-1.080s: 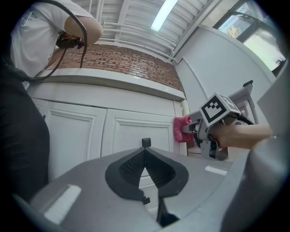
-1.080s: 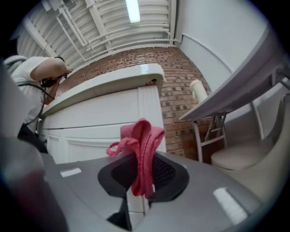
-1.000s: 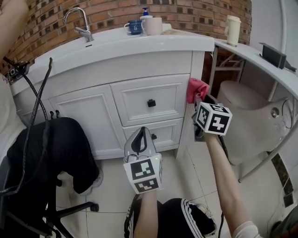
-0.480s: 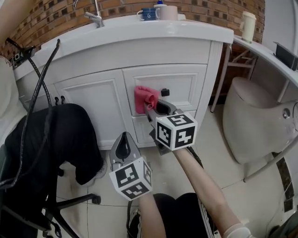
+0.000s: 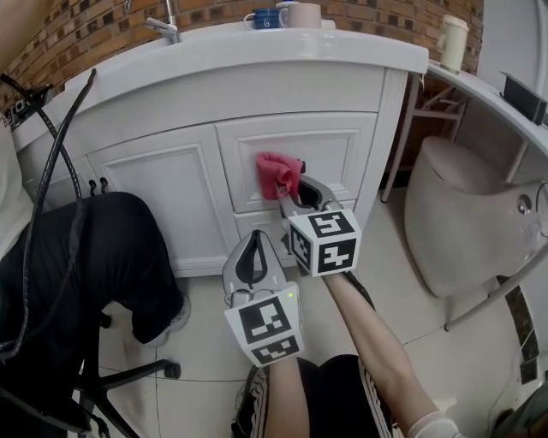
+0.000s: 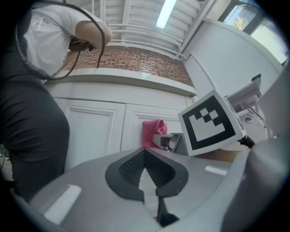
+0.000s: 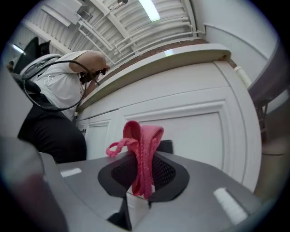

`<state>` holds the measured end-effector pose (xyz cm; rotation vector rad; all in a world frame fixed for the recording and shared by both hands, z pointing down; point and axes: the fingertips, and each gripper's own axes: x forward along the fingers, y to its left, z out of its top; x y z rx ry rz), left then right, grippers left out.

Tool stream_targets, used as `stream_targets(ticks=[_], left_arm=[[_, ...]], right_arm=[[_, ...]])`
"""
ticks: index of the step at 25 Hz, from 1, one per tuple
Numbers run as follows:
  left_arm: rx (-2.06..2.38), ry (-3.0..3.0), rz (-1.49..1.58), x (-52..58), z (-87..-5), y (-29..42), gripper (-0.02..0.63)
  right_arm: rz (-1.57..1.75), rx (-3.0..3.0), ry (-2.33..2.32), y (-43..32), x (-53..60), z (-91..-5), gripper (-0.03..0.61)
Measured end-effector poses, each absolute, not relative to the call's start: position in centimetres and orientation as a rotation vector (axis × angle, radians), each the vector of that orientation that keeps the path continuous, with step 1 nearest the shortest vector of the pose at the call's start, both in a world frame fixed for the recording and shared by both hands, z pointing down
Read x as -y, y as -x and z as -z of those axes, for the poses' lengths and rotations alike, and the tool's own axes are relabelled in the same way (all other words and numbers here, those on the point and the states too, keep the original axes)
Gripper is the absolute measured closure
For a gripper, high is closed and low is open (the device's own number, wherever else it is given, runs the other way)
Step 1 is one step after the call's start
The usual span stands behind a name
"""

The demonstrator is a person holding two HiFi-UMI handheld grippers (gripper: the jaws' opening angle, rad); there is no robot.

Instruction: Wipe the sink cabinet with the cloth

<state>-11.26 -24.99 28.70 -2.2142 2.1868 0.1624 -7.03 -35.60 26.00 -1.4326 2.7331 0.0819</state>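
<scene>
We hold the right gripper [image 7: 141, 181] forward of us, its jaws pressed onto the pink cloth [image 7: 143, 140]. The cloth stands up out of the pinch in a bunched fold, with a twisted loop hanging off to the jaws' left. Straight ahead of those jaws is the sink cabinet [image 5: 282, 90], and the cloth sits up against the upper drawer front [image 5: 342, 145], on the left part of its panel. The cloth seems to touch the white face, but we cannot be sure of contact. The drawer's dark knob [image 7: 167, 146] peeks out just behind the cloth, on the jaws' right. Above the right gripper the white countertop [image 5: 360, 53] juts out toward us, with a pale mug [image 5: 301, 14] and a blue cup [image 5: 264, 18] on it, far past the tips.

The left gripper [image 6: 148, 179] hangs lower and nearer to us, just beside the right one on its left, well short of the cabinet. Its jaws are brought together at the tips with nothing between them. Ahead of it and to its right we see the right gripper's marker cube [image 6: 210, 122] and, beyond that, the cloth. To the left gripper's left a person in dark trousers [image 5: 94, 257] sits close by the cabinet door [image 5: 158, 192]. Off to the right gripper's right stands a white toilet [image 5: 467, 214].
</scene>
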Motion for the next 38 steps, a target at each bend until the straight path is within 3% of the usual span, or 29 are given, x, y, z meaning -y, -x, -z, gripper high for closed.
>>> stream_targets(ticks=[8,18,24,32,38], left_arm=[[-2.014,2.317,-0.038,26.0,-28.7,5.2,0.598],[-1.987,2.297,0.052,25.8,-28.9,5.3,0.598],[-2.151,2.223,-0.147,25.0,-28.5,10.0,0.598],[-2.317,2.121,-0.251,23.5,-28.9,14.5,0.598],[-2.268,2.164,-0.203,24.3,-29.2,13.4,0.598]], right_arm=[[0.056,-2.560,1.711,-5.4,38.1,-27.1,0.518],[0.076,-2.369,1.927,-14.6,38.0,-26.5,0.520],[0.051,-2.562,1.572,-4.8,34.3,-26.0,0.518],[0.223,-2.765,1.218,11.0,33.4,-33.5,0.518],[0.195,-2.840,1.218,14.6,35.1,-35.0,0.518]])
